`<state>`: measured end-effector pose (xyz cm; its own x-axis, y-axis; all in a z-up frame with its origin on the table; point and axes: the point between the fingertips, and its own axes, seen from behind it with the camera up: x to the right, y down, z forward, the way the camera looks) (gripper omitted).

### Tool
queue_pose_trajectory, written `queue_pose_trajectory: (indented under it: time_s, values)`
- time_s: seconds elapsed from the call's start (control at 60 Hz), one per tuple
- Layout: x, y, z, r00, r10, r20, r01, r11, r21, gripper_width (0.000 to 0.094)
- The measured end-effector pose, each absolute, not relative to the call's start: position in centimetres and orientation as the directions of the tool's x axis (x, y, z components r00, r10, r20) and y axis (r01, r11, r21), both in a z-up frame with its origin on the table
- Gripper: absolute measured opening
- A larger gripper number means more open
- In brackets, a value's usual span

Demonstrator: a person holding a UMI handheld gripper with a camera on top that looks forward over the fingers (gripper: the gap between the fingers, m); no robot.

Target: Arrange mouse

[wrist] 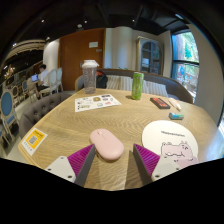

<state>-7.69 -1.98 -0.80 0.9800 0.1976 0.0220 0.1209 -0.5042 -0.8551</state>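
Note:
A pink mouse lies on the round wooden table, just ahead of my fingers and partly between their tips, nearer the left finger. My gripper is open, its magenta pads standing apart at either side with gaps to the mouse. A round white mouse mat with a cat drawing lies on the table to the right of the mouse, beside the right finger.
Beyond the mouse stand a clear lidded cup and a green can. A printed sheet, a dark flat object, a small teal item and a yellow card lie on the table. Chairs stand at the left.

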Motion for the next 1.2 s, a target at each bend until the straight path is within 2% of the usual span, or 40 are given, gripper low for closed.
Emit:
queue_pose_trajectory:
  time_s: [0.15, 0.233, 0.25, 0.283, 0.45, 0.583, 0.633, 0.783, 0.883, 0.983, 1.117, 1.2]
  values:
    - [-8.9, 0.6, -1.1, 0.981, 0.193, -0.017, 0.091, -0.54, -0.837, 0.0752]
    - [-9.1, 1.7, -1.1, 0.985, 0.17, -0.025, 0.075, -0.553, -0.83, 0.0685]
    - [-9.1, 1.8, -1.3, 0.986, 0.165, -0.024, 0.074, -0.562, -0.824, 0.0596]
    - [-8.8, 2.3, -1.2, 0.989, 0.144, -0.021, 0.066, -0.568, -0.82, 0.0519]
    - [-8.3, 2.4, -1.3, 0.996, 0.092, 0.001, 0.054, -0.576, -0.816, 0.046]
    - [-9.1, 1.6, -1.1, 0.987, 0.16, -0.026, 0.071, -0.569, -0.819, 0.0408]
    - [-9.1, 1.0, 0.7, 0.986, 0.163, -0.044, 0.052, -0.54, -0.84, 0.0409]
    - [-4.3, 1.0, 11.6, 0.995, 0.097, -0.018, 0.017, -0.35, -0.937, 0.0407]
    - [1.7, 1.8, 14.5, 1.0, -0.005, -0.018, -0.019, -0.321, -0.947, 0.0406]
    - [8.2, 2.6, 12.2, 0.995, -0.103, -0.016, -0.053, -0.373, -0.926, 0.0404]
    - [12.4, 3.1, 4.2, 0.989, -0.147, -0.016, -0.092, -0.526, -0.845, 0.0405]
    - [12.6, 3.0, 2.0, 0.994, -0.106, -0.02, -0.078, -0.578, -0.812, 0.0405]
